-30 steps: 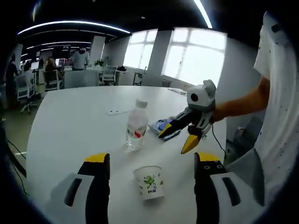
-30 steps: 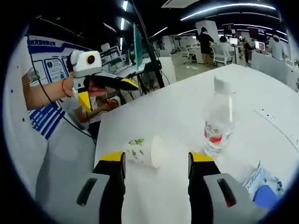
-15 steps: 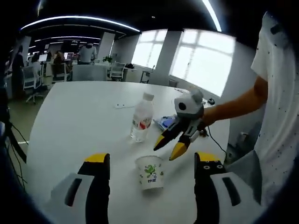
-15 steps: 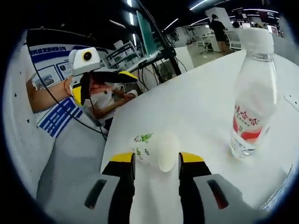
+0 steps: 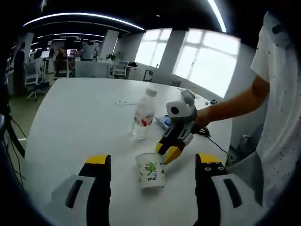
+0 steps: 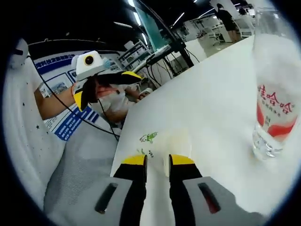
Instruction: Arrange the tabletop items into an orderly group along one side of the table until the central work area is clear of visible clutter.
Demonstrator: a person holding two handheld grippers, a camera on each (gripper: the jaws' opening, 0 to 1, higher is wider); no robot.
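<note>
Right tongs [image 5: 167,151]: we had brought these yellow-tipped tongs in from beside the bottle a second before; now they were nearly closed on the rim of the white paper cup with a green print [image 5: 151,171], one jaw looking inside the wall and one outside, though we could not tell whether they truly pinched it.
Left tongs [image 5: 151,162]: we held these wide open and gripping nothing, hovering low over the desk, with the cup standing between and just ahead of their jaws.
What changed: over the last second the right tongs dropped from the blue packet's side to the cup and narrowed; in the right gripper view the gap between the jaws shrank from wide to a slit around the cup's rim [image 6: 165,147].
Cup: upright on the white round desk [image 5: 80,113], not yet lifted as far as we could judge.
Bottle: the clear plastic water bottle with a red label [image 5: 144,114] stood beyond the cup, just to the side of the right tongs.
Packet: the blue-and-white flat packet [image 5: 163,121] lay behind the right tongs, near the bottle.
Meaning for the task: we judged the cup to be the first item taken; the grouping itself had not started.
</note>
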